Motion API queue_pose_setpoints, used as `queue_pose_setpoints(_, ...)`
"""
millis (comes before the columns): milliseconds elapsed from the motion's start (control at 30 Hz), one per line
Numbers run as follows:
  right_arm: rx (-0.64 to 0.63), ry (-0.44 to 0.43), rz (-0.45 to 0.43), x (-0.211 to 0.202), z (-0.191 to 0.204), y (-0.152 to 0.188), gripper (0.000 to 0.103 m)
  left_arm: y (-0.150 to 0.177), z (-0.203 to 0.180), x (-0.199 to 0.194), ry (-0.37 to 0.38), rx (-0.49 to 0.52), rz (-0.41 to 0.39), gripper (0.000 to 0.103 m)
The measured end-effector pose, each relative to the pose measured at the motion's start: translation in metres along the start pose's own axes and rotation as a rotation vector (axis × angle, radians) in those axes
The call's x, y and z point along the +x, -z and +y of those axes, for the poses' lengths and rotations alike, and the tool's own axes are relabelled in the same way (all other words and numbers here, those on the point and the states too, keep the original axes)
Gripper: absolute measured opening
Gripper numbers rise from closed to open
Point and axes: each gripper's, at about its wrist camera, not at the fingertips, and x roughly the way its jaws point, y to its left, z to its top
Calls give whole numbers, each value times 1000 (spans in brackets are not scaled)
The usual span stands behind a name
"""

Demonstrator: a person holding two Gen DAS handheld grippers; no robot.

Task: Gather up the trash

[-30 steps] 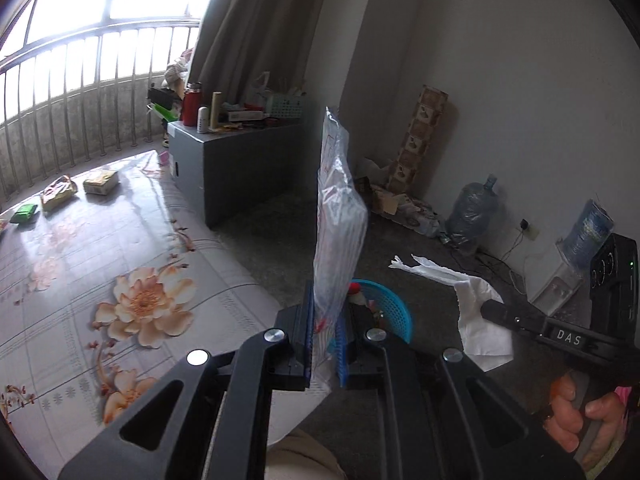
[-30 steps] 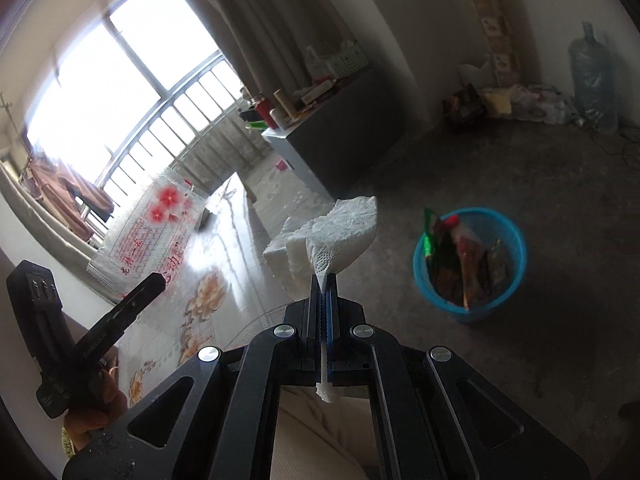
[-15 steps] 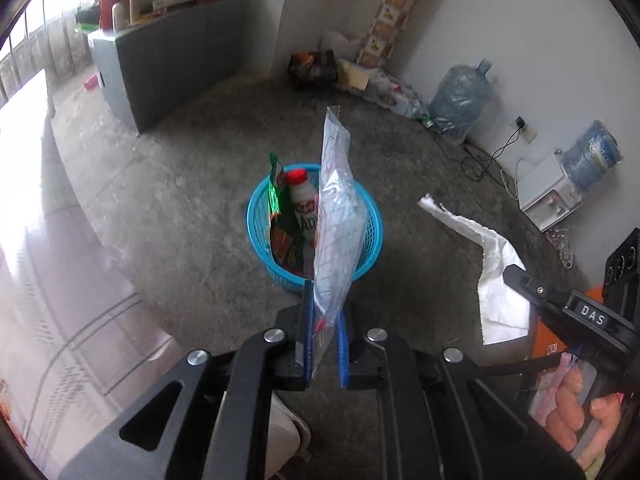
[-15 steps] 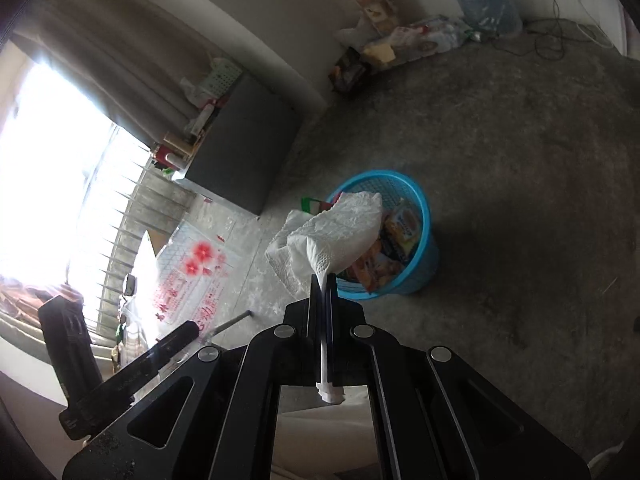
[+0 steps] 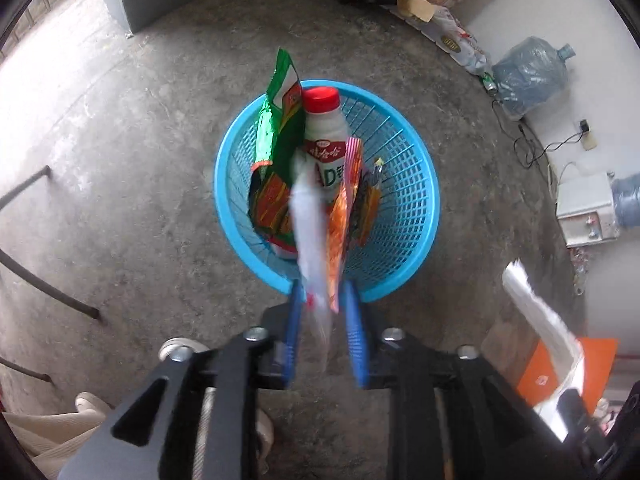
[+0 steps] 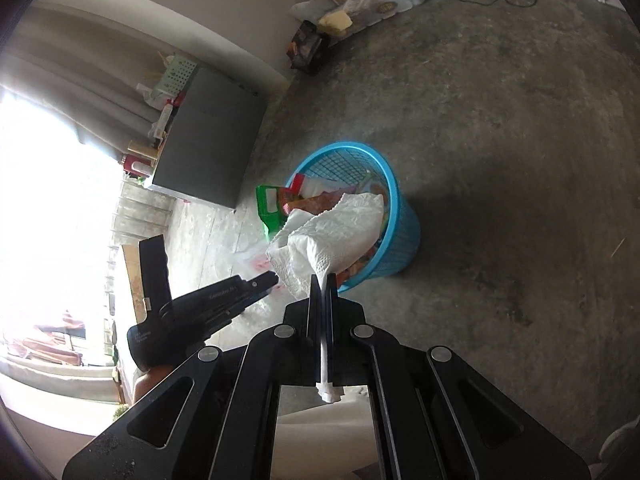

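The left gripper (image 5: 320, 300) points steeply down over the near rim of a blue basket (image 5: 416, 208) on the concrete floor (image 5: 140, 160). Its jaws have just been opening and now stand apart, released, with a clear plastic bag (image 5: 310, 232) blurred between the blue pads (image 5: 294, 320), no longer pinched. The bag stretches forward from the jaws into the basket's mouth. Inside the basket, straight ahead of the fingers, stand a white bottle with a red cap (image 5: 324, 128), a green wrapper (image 5: 276, 128) to its left and an orange wrapper (image 5: 344, 200) to its right.

The right gripper (image 6: 320, 284) is clenched on a crumpled white paper towel (image 6: 332, 232), the sheet pinched flat between its fingers and bunching out ahead of them. The basket (image 6: 400, 216) sits on the floor just beyond the towel. The left gripper (image 6: 224, 296) shows to the left of these fingers.
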Motion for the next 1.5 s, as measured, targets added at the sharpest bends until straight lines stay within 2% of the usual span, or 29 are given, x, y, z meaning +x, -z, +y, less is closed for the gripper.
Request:
queue_pose_setpoints(67,7,4,6,3,-2,-1,0,-2,4,-1,-27,-21,-10,51)
queue_pose_setpoints(200,11,12,13,11,-4,-5,0,-1,8,-19,-36,-40,-42,56)
queue_pose_setpoints(333,1,6,25,22,1,-11,0,3,9,-54,-47,-22,-110,64)
queue_pose_setpoints(467,-32,-19,23,41,16,-24,1,14,12,-95,-14,-12,-179,74)
queue_pose_setpoints(567,-62,-32,16,63,27,-37,5,26,19,-122,9,-13,-197,75)
queue_pose_setpoints(600,-69,-29,18,72,29,-41,9,31,22,-130,17,-16,-202,76)
queue_pose_setpoints(633,-82,-20,26,85,31,-46,19,36,25,-139,24,-15,-209,76)
queue_pose_setpoints(667,-102,5,36,99,31,-49,56,42,26,-146,26,-11,-217,77)
queue_pose_setpoints(700,-123,45,52,117,28,-51,73,48,29,-153,23,-6,-226,78)
queue_pose_setpoints(733,-129,98,77,132,24,-50,71,57,32,-160,23,4,-236,78)
queue_pose_setpoints(767,-116,149,114,145,18,-47,65,65,33,-165,25,14,-244,79)
queue_pose_setpoints(833,-62,174,156,152,4,-35,62,80,38,-175,15,27,-261,80)
queue_pose_setpoints(900,-45,153,137,139,-1,-19,62,97,44,-182,7,46,-281,80)
queue_pose_setpoints(1033,-94,149,103,96,-4,20,63,123,53,-196,-12,94,-338,80)
queue_pose_setpoints(1200,-184,212,87,50,-2,58,64,142,61,-225,3,138,-428,81)
queue_pose_setpoints(1333,-286,240,48,21,18,72,66,156,71,-251,26,117,-506,83)
queue_pose_setpoints(1500,-377,213,-36,-8,52,85,68,183,85,-283,36,110,-600,87)
